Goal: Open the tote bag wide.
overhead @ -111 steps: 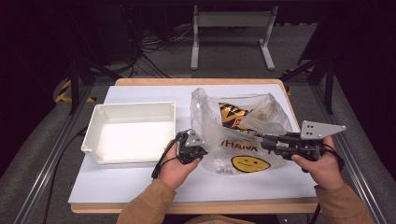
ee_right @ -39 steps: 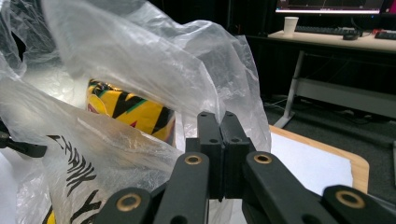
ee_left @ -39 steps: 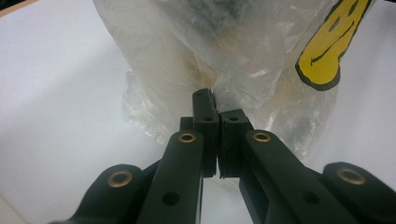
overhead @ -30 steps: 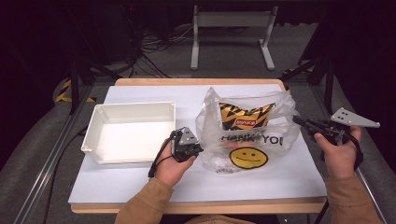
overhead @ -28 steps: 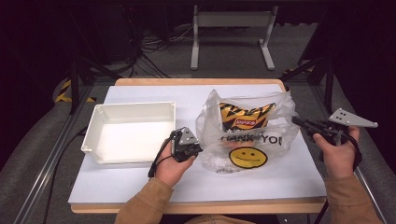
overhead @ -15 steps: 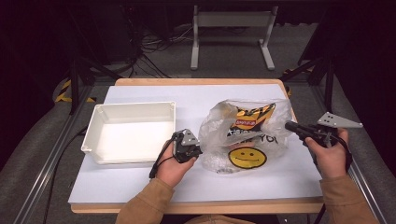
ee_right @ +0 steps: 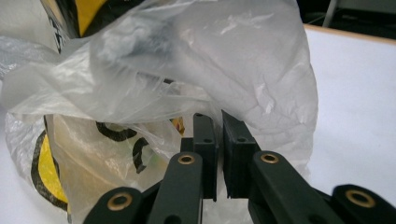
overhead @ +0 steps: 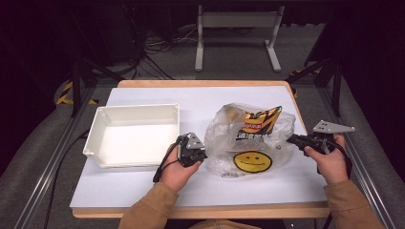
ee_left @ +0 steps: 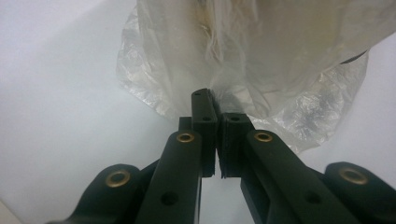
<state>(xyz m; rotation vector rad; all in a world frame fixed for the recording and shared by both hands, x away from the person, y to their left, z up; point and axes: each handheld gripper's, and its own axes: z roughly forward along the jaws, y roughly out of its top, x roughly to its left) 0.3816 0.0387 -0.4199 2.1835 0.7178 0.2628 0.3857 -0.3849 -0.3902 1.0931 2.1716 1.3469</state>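
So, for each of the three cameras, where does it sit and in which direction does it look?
High view: above the person's side, looking forward and down on the table; forearms, left gripper and right gripper show.
Left gripper view: rides on the left gripper, looking along its shut jaws at the plastic bag.
Right gripper view: rides on the right gripper, facing the bag's other side.
All views share the plastic bag.

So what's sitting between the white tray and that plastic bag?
In the high view, the left gripper and its hand sit between the white tray and the plastic bag.
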